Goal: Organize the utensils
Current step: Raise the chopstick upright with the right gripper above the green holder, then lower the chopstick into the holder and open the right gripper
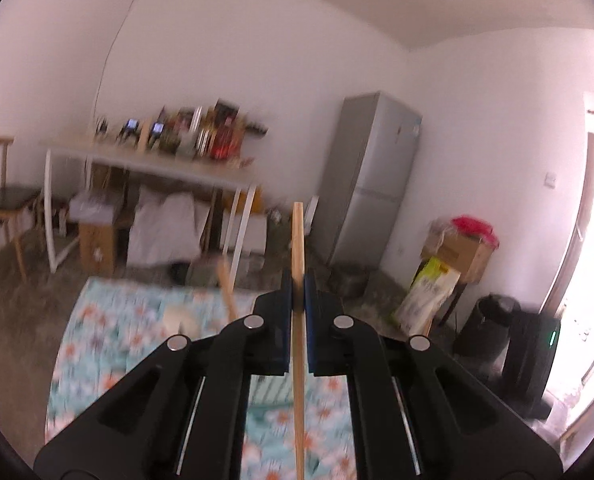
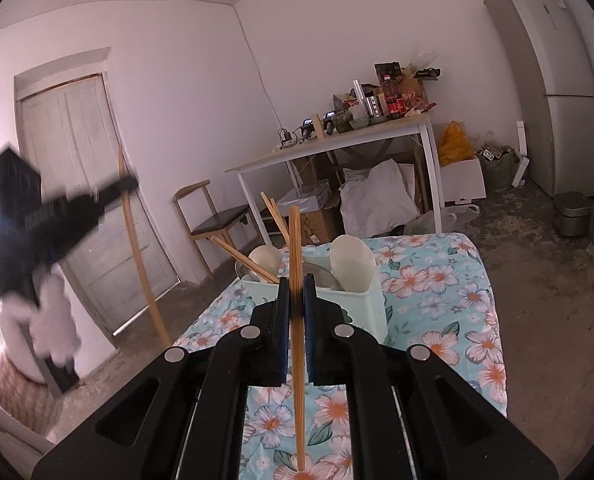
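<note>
In the left wrist view my left gripper (image 1: 297, 282) is shut on a wooden chopstick (image 1: 298, 236) that stands upright between its blue pads, high over the floral tablecloth (image 1: 109, 344). In the right wrist view my right gripper (image 2: 295, 286) is shut on a second chopstick (image 2: 295, 240), just before a pale green utensil bin (image 2: 371, 312). Several chopsticks (image 2: 275, 216) and white spoons (image 2: 351, 260) stand in the bin. At the left of that view the blurred left gripper (image 2: 125, 185), held by a white-gloved hand (image 2: 53, 320), carries its long chopstick (image 2: 139, 248) up in the air.
The table's floral cloth (image 2: 449, 280) ends at its far and right edges. Beyond stand a cluttered white-legged side table (image 2: 337, 144), a wooden chair (image 2: 213, 220), a grey fridge (image 2: 557, 80), boxes and bags (image 2: 377, 196), a small bin (image 2: 573, 214) and a pale door (image 2: 81, 152).
</note>
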`<control>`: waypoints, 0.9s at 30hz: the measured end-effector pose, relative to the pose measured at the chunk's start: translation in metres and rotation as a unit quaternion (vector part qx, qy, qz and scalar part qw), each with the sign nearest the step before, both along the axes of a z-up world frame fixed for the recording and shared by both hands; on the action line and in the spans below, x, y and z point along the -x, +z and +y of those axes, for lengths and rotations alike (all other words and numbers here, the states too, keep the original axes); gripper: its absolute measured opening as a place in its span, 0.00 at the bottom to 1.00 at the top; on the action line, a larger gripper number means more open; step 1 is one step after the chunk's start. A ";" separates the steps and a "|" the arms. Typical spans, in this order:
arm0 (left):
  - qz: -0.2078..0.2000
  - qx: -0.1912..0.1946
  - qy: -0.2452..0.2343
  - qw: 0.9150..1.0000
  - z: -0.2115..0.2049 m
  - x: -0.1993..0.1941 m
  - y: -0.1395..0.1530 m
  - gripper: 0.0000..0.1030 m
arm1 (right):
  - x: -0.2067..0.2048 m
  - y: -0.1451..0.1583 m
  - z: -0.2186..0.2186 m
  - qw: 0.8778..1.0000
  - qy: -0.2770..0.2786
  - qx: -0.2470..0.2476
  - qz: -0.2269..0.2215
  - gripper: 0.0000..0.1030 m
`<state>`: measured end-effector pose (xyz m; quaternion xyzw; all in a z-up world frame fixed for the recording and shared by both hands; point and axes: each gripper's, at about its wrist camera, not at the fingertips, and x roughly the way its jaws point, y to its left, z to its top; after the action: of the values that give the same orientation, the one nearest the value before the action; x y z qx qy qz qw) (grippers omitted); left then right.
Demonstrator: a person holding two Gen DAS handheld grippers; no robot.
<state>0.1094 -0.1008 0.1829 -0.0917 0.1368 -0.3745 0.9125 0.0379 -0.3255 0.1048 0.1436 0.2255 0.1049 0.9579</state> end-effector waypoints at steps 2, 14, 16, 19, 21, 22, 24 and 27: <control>-0.025 0.017 0.002 1.000 -0.007 -0.003 0.018 0.05 | 0.000 0.000 -0.001 1.000 0.000 -0.001 0.000 0.07; -0.035 0.071 0.044 0.996 -0.088 -0.070 0.027 0.05 | -0.003 0.000 -0.015 1.000 -0.007 -0.017 0.001 0.07; -0.018 0.060 0.048 0.997 -0.104 -0.082 0.010 0.05 | -0.005 -0.002 -0.020 1.000 -0.011 -0.014 0.005 0.07; -0.013 0.043 0.056 0.997 -0.119 -0.092 -0.009 0.05 | -0.008 -0.004 -0.026 1.000 -0.013 -0.015 0.010 0.07; -0.014 0.036 0.058 0.998 -0.126 -0.095 -0.020 0.05 | -0.010 -0.007 -0.029 1.000 -0.015 -0.017 0.013 0.07; -0.019 0.031 0.061 0.998 -0.130 -0.095 -0.026 0.05 | -0.011 -0.008 -0.031 1.000 -0.015 -0.019 0.015 0.07; -0.017 0.020 0.057 0.998 -0.135 -0.095 -0.036 0.05 | -0.013 -0.011 -0.034 1.000 -0.013 -0.021 0.018 0.07; 0.009 0.014 0.044 0.999 -0.133 -0.097 -0.047 0.10 | -0.015 -0.012 -0.037 1.000 -0.011 -0.022 0.017 0.07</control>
<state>0.2061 -0.2339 0.1356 -0.1133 0.1354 -0.3346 0.9257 0.0533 -0.3623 0.0929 0.1690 0.2379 0.0971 0.9515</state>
